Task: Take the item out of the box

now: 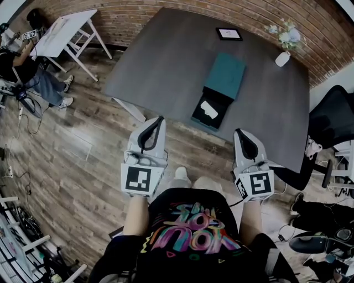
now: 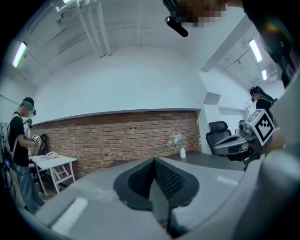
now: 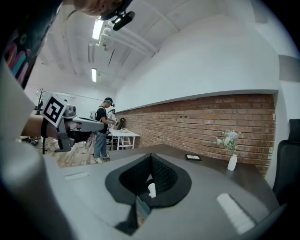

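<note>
Dark table [image 1: 166, 61] holds one open box [image 1: 219, 100] — one white item [image 1: 208, 109] inside.

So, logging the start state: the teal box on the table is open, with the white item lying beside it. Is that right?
Not quite: the head view shows the white item lying inside the open teal box on the table, not beside it.

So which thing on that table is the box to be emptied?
Look at the dark grey table by the brick wall. Near its front edge lies the box, its teal lid flipped open. Unlike the small frame and white vase farther back, it has a black inside holding a white item.
</note>
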